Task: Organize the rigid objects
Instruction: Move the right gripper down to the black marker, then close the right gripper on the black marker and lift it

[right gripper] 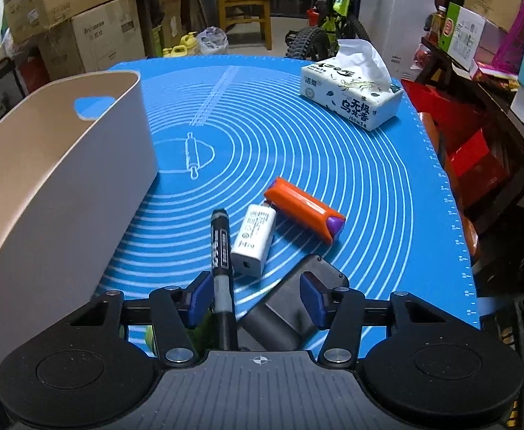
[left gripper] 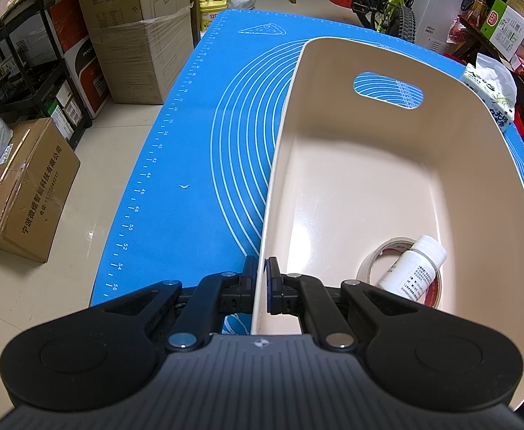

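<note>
My right tool (right gripper: 258, 299) hangs low over the near edge of the counter (right gripper: 387, 193), its blue pads spread wide with nothing between them that they grip. The black marker (right gripper: 221, 251) lies just inside the left pad, its long axis running almost straight away from me, near end passing under the tool and cap end pointing far. A dark grey handled object (right gripper: 297, 294) sits beneath the right pad, angled from near left to far right. Just past the marker on its right is a white charger block (right gripper: 253, 240), and touching that block's far end is an orange case (right gripper: 303, 215) lying slantwise. I judge the marker the likeliest next pick: the pads already straddle its shaft crosswise, so closing there should catch it.

My left tool (left gripper: 260, 286) is pinched on the near left wall of the beige bin (left gripper: 351, 179), one pad outside and one inside. In the bin's near right corner a white bottle (left gripper: 414, 268) rests on a tape roll (left gripper: 380, 254). The bin stands left of the loose items, so the right tool would carry leftward. Far right sits a tissue pack (right gripper: 351, 93)
</note>
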`<act>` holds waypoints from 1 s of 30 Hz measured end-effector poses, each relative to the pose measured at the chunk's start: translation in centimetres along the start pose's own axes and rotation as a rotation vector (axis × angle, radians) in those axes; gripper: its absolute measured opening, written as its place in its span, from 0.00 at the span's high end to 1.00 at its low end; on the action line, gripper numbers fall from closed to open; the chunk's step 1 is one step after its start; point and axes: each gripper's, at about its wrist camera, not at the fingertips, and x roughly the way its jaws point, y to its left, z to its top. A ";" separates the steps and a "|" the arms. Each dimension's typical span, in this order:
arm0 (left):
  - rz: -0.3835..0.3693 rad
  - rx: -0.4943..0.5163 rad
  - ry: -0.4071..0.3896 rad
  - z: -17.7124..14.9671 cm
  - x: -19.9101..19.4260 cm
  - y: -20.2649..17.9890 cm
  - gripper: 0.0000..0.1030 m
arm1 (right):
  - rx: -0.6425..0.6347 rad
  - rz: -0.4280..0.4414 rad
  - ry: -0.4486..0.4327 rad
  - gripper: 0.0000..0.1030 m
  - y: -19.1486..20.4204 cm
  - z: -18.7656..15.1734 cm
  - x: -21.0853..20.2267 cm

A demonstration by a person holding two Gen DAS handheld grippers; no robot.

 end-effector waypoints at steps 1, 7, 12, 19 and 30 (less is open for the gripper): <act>-0.001 -0.001 0.000 0.0 0.0 0.0 0.94 | -0.011 -0.001 0.005 0.40 0.0 -0.1 -0.1; -0.001 -0.002 0.001 0.0 0.0 0.0 0.94 | -0.056 -0.001 0.037 0.42 0.2 -0.3 0.2; -0.001 -0.002 0.000 0.0 0.0 -0.1 0.94 | -0.094 0.007 0.058 0.44 0.9 -0.2 0.8; -0.001 -0.002 0.000 0.0 0.0 0.0 0.93 | -0.108 0.024 0.072 0.55 1.6 -0.1 1.7; 0.001 0.000 0.000 0.0 0.0 -0.1 0.93 | -0.133 0.044 0.069 0.73 2.3 -0.5 2.4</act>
